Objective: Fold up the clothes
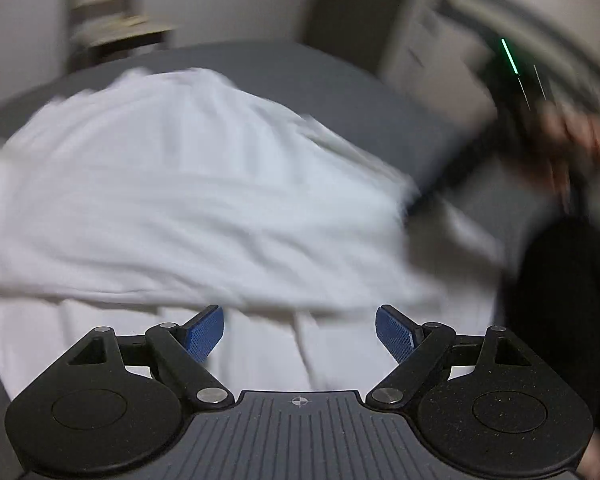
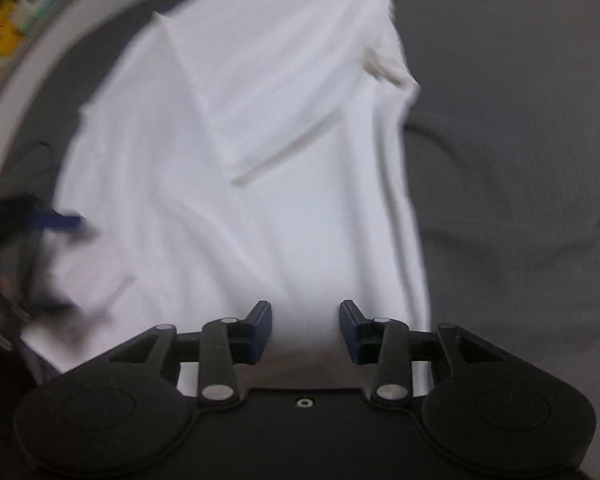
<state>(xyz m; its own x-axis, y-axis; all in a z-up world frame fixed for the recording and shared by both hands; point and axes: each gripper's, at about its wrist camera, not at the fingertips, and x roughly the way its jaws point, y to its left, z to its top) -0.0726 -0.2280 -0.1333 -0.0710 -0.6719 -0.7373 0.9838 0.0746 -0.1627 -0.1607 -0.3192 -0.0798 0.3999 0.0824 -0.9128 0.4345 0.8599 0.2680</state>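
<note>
Both jaws stand released: left gripper (image 1: 299, 334), right gripper (image 2: 306, 330). We judge white garment (image 2: 236, 168) light, limp; grip 2 hem corners.

Motion blur smears the white garment (image 1: 188, 200) ahead of my left tongs (image 1: 299, 332); I can't tell its type.

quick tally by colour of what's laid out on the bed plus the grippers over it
white garment: 1
grey bed sheet: 1
black grippers with blue pads: 2, left gripper and right gripper, both open and empty
total: 4
</note>
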